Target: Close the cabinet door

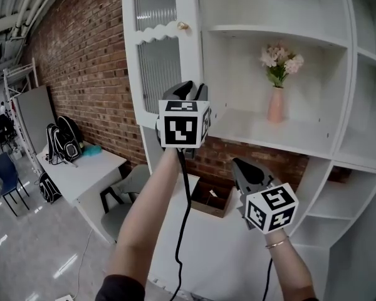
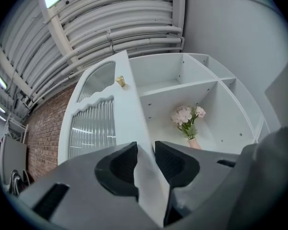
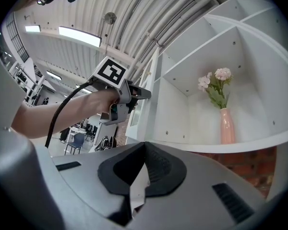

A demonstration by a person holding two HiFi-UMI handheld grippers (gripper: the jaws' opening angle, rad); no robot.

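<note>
Head view: the left gripper (image 1: 191,93) is raised against the free edge of the white cabinet door with ribbed glass panes (image 1: 156,49), which stands open at the left of the shelves. The right gripper (image 1: 243,168) hangs lower, apart from the cabinet.

Left gripper view: its jaws pinch the door's edge, below a small brass knob (image 2: 120,81).

Right gripper view: its jaws are pressed together with nothing between them. A slim pink vase of flowers (image 3: 225,126) stands on the shelf beyond.

White cabinet door (image 1: 192,61) with ribbed glass (image 1: 158,64), tiny gold knob (image 1: 182,26), pink vase (image 1: 276,105), pale pink flowers (image 1: 281,58), red brick wall (image 1: 88,55).
</note>
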